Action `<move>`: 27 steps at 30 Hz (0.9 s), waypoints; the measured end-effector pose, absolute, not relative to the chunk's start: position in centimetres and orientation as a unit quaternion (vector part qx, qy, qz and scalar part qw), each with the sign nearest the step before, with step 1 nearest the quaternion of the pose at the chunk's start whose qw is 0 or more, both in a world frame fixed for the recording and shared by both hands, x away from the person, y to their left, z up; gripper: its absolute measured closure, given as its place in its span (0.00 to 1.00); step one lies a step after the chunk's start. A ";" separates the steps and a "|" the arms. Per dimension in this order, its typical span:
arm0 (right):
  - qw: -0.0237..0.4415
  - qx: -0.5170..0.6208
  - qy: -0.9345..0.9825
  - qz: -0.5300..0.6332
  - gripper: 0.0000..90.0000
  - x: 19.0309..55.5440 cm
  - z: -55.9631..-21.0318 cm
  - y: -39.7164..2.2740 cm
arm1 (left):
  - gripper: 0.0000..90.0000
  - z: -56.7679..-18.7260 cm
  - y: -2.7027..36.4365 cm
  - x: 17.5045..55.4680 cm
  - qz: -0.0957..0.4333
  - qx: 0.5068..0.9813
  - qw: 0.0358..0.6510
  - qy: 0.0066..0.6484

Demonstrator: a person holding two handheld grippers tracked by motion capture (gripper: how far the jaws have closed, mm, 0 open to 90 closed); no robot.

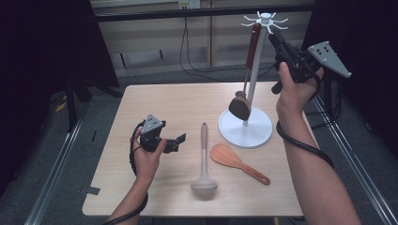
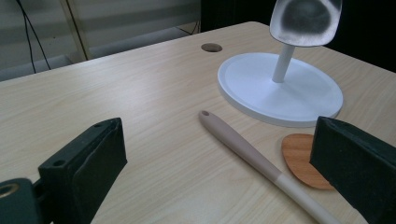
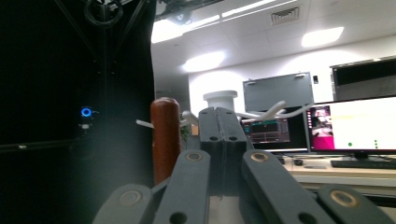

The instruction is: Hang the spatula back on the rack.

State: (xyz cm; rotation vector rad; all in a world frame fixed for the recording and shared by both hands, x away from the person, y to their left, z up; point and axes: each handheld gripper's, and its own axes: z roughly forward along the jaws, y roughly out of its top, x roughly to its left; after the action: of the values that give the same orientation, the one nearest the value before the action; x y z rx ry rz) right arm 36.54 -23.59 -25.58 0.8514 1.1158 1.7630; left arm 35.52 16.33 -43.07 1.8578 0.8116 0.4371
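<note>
A white hook stand (image 1: 257, 134) rises at the table's back right. From one of its top hooks (image 3: 275, 110) hangs a utensil with a dark red-brown handle (image 1: 254, 44) and a dark head (image 2: 306, 21). My right gripper (image 1: 273, 38) is held high by the stand's top, shut with nothing between its jaws, and the brown handle (image 3: 164, 140) stands just left of them. My left gripper (image 1: 179, 143) rests low over the table's left part, open and holding nothing. A beige ladle (image 1: 203, 159) and an orange rice paddle (image 1: 230, 157) lie flat in front of the stand.
In the left gripper view the ladle's handle (image 2: 247, 151) runs across between the wide jaws, farther off, with the paddle's blade (image 2: 299, 158) and the stand's round base (image 2: 261, 88) beyond. A small hole (image 2: 211, 47) marks the tabletop behind. Cables trail from both grippers.
</note>
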 end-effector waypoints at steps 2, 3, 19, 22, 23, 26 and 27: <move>0.434 0.339 0.452 0.702 1.00 36.5 -25.4 -23.4 | 0.04 -43.0 16.2 35.5 0.183 0.771 0.509 0.337; 0.432 0.339 0.453 0.702 1.00 36.5 -25.4 -23.3 | 0.04 -43.0 16.2 35.5 0.182 0.772 0.508 0.336; 0.421 0.340 0.463 0.702 0.95 35.7 -26.1 -23.3 | 0.04 -43.0 16.2 35.3 0.186 0.774 0.506 0.333; 0.414 0.339 0.464 0.706 0.91 35.2 -26.7 -23.4 | 0.04 -42.9 16.2 35.3 0.184 0.775 0.505 0.332; 0.411 0.338 0.465 0.707 0.90 35.0 -26.9 -23.5 | 0.04 -42.9 16.1 35.3 0.187 0.776 0.503 0.332; 0.397 0.335 0.466 0.716 0.80 34.4 -27.5 -23.7 | 0.04 -42.9 16.0 35.2 0.186 0.774 0.506 0.331; 0.393 0.335 0.467 0.718 0.76 34.2 -27.6 -23.7 | 0.04 -42.9 16.0 35.3 0.186 0.776 0.505 0.330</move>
State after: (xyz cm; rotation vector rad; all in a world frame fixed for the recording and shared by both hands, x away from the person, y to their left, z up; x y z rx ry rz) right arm 34.20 -23.70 -27.62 0.8492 1.1851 1.8237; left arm 35.25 15.97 -42.85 1.8717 0.7967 0.4497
